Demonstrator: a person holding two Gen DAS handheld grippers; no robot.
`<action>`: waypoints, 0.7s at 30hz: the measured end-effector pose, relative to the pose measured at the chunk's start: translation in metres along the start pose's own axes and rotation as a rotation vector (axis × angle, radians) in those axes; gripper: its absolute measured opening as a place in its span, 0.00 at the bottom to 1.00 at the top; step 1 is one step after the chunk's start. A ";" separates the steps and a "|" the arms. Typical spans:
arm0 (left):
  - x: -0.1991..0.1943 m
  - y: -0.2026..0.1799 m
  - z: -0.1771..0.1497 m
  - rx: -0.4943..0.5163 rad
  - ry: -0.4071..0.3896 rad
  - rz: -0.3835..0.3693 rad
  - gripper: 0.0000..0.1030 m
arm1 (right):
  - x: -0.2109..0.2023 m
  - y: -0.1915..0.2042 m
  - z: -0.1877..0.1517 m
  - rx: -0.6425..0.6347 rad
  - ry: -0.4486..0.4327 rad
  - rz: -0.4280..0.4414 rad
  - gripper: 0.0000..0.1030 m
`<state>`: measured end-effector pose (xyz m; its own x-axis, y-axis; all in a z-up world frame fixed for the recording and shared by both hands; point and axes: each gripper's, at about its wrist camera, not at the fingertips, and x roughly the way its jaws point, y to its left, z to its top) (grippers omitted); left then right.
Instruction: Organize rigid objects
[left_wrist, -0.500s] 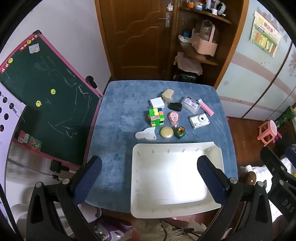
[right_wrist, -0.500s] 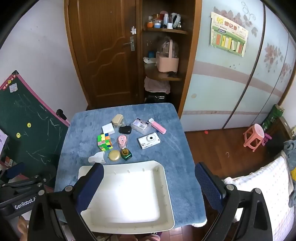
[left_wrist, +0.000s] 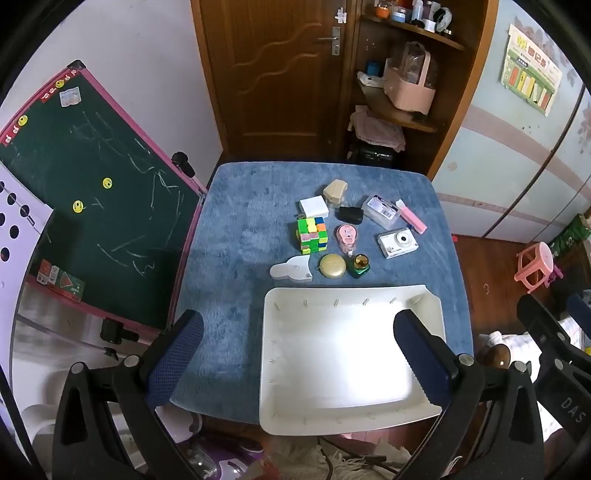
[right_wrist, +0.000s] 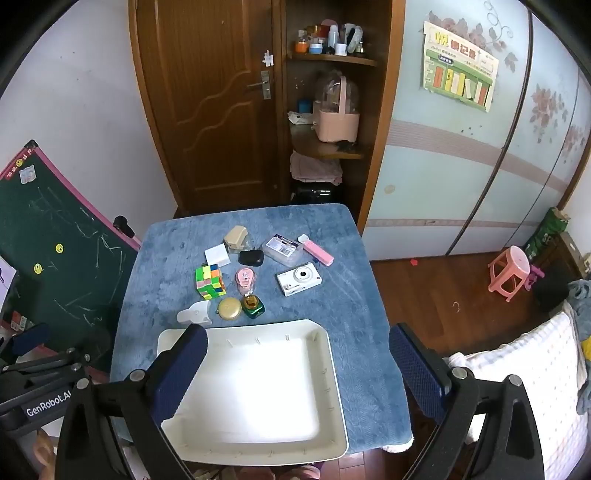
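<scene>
a: where does the left wrist view sit?
b: high over the counter's (left_wrist: 236, 229) near edge, tilted steeply down, set toward the chalkboard (left_wrist: 85, 192) side.
a: and the right wrist view?
b: same height and tilt, set further toward the wardrobe (right_wrist: 461, 177).
a: what do they share?
b: the counter, the white tray (left_wrist: 424, 295) (right_wrist: 332, 354), the door (left_wrist: 273, 74) (right_wrist: 207, 92).

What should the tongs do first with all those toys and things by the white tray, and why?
Probably lower the right tongs toward the green bottle just beyond the white tray. Both tongs, left too, hang open and hold nothing, the tray has nothing in it, and that bottle sits among the nearest things to its rim, a short carry.
</scene>
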<state>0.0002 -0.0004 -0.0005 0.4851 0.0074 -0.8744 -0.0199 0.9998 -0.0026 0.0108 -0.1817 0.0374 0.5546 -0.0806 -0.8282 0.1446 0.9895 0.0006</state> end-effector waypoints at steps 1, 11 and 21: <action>0.000 0.000 0.000 0.000 0.001 0.000 0.99 | -0.001 -0.001 0.001 0.000 0.003 0.000 0.96; 0.000 0.000 0.001 0.004 -0.006 0.000 0.99 | 0.001 -0.003 -0.004 0.003 0.006 0.008 0.96; -0.003 0.002 0.000 0.005 -0.010 0.002 0.99 | 0.003 -0.005 -0.004 0.007 0.008 0.018 0.96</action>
<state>-0.0011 0.0014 0.0020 0.4939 0.0091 -0.8695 -0.0163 0.9999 0.0012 0.0088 -0.1864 0.0325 0.5509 -0.0615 -0.8323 0.1403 0.9899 0.0197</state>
